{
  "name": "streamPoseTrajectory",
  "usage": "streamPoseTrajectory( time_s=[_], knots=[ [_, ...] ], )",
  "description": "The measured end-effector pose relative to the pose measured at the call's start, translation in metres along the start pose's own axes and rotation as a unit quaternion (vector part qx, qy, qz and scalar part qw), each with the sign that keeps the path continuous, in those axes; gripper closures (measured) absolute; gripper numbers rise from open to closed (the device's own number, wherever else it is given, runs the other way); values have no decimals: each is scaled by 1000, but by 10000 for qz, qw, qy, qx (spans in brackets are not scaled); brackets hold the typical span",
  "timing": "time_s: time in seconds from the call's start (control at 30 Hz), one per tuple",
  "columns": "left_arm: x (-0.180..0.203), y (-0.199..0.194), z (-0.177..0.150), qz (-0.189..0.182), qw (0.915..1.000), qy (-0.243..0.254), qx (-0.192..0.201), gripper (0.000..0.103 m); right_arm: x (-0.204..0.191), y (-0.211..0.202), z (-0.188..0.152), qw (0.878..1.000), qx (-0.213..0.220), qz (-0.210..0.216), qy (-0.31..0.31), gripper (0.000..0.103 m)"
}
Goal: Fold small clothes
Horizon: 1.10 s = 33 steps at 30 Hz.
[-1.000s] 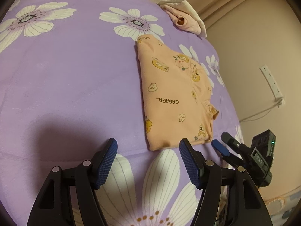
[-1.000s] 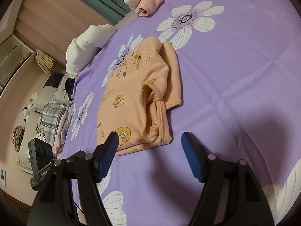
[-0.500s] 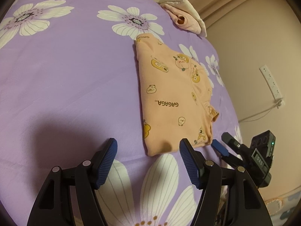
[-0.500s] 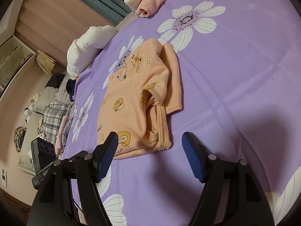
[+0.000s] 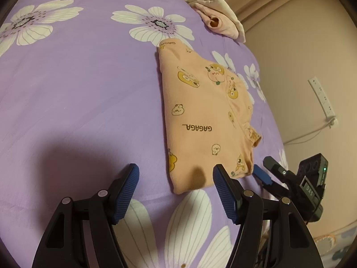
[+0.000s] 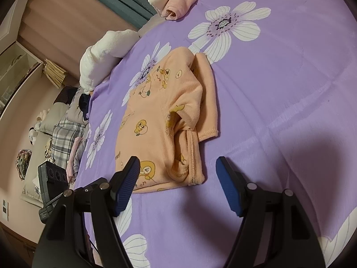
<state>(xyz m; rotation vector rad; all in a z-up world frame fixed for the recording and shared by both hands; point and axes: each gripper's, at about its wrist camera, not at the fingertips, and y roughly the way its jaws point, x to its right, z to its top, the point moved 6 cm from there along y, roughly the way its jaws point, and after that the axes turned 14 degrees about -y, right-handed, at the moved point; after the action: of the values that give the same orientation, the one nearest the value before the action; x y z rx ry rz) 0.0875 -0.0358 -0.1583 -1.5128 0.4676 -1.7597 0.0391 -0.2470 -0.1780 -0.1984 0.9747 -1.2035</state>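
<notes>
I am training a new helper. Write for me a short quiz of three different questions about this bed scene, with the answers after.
1. True or false: the left gripper is clamped on the orange garment.
2. Which word is printed on the orange garment?
3. Multiple choice: where does the rolled pink cloth lie? A) on the orange garment B) apart from it, at the far edge of the purple bedcover C) between the fingers of the right gripper

Key
1. False; both grippers are open and hold nothing.
2. GAGAGA.
3. B.
</notes>
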Motion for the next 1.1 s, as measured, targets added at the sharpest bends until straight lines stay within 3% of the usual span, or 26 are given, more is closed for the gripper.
streamPoseTrajectory(
  time_s=[0.6, 1.1],
  knots=[
    [8, 9, 5, -48, 10000, 3, -54, 36, 1, 7, 3, 10000, -23, 33, -65, 31],
    [22, 28, 19, -313, 9991, 12, -280, 36, -2, 18, 10, 9997, -122, 69, -190, 31]
  ],
)
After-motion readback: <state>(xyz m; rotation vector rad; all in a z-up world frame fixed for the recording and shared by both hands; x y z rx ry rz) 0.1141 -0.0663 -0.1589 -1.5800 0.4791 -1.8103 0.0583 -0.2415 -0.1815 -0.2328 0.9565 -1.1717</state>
